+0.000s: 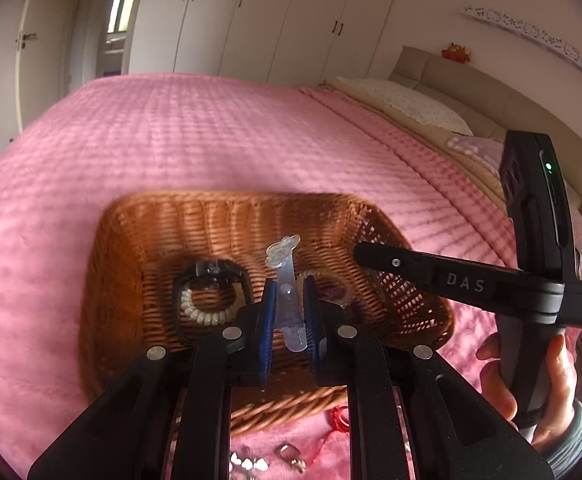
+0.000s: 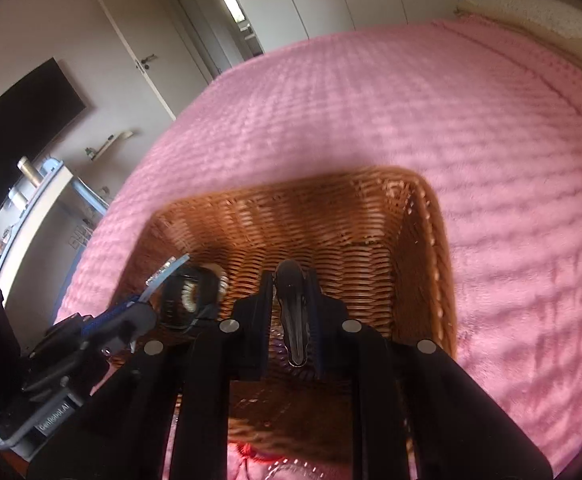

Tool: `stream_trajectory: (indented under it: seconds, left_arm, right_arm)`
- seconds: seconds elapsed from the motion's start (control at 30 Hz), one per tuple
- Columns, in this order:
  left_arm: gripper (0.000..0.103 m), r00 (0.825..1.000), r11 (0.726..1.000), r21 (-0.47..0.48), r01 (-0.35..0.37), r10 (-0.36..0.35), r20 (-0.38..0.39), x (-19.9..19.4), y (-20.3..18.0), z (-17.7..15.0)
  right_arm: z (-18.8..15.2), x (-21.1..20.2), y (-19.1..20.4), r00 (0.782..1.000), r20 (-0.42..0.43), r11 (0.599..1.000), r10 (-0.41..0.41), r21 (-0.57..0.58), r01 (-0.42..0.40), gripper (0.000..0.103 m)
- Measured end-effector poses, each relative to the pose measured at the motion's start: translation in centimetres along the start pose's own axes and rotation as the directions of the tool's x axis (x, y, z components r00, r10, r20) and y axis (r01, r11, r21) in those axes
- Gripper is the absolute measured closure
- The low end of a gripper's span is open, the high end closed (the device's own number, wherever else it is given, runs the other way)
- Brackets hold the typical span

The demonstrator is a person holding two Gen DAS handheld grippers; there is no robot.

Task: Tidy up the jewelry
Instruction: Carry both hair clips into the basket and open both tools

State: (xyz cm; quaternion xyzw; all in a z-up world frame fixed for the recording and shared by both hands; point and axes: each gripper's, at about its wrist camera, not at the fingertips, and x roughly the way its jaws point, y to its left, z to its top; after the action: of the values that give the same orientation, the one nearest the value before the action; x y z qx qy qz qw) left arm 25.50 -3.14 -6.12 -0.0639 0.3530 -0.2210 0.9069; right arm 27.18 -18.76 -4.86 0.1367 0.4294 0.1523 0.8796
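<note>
Two handheld grippers hold hair clips over a wicker basket on a pink bedspread.

The left gripper pinches a clear blue clip upright between its fingers. The right gripper clamps a black clip, tip poking forward. A bracelet lies inside the basket.

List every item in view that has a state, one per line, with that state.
left tool: shut on the clear hair clip, above the basket.
right tool: shut on the black hair clip, above the basket.
wicker basket: open-topped, on the pink bedspread.
black bracelet and white spiral hair tie: lying inside the basket.
red string: on the bedspread, outside the basket.
</note>
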Motion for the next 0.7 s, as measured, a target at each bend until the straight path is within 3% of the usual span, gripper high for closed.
stream_trajectory:
  seconds: [0.27,0.3,0.33,0.37,0.43,0.5,0.7]
  left_arm:
    - [0.09,0.999,1.0,0.031,0.001,0.0,-0.033,2.2,0.5,-1.3]
    - [0.089,0.999,1.0,0.03,-0.002,0.003,-0.033,2.1,0.5,-1.4]
    - [0.081,1.0,1.0,0.026,0.0,0.001,-0.03,2.0,0.5,-1.4]
    - [0.074,1.0,1.0,0.024,0.01,-0.01,-0.021,1.6,0.6,-1.3]
    - [0.07,1.0,1.0,0.029,0.009,-0.009,0.002,0.7,0.5,-1.1]
    - [0.068,0.999,0.999,0.02,0.026,-0.026,0.025,-0.6,0.6,-0.8]
    - [0.065,0.994,0.999,0.005,0.038,-0.038,0.106,-5.5,0.7,-0.7]
  right_arm:
    - [-1.1,2.5,0.3,0.998,-0.02,0.997,-0.057,-0.053,0.056,0.088]
    - [-1.2,2.5,0.4,0.998,-0.017,0.997,-0.056,-0.053,0.055,0.088]
    - [-1.2,2.4,0.4,0.999,-0.018,0.998,-0.04,-0.048,0.039,0.088]
    - [-1.2,2.2,0.3,1.0,-0.019,0.999,-0.017,-0.04,0.016,0.088]
    - [-1.1,1.7,0.2,1.0,-0.012,0.999,-0.019,-0.04,0.018,0.086]
    - [-0.9,0.9,0.4,1.0,0.002,0.999,-0.022,-0.047,0.022,0.081]
    - [-1.7,-3.6,1.5,0.998,0.051,0.998,0.025,-0.052,-0.022,0.081]
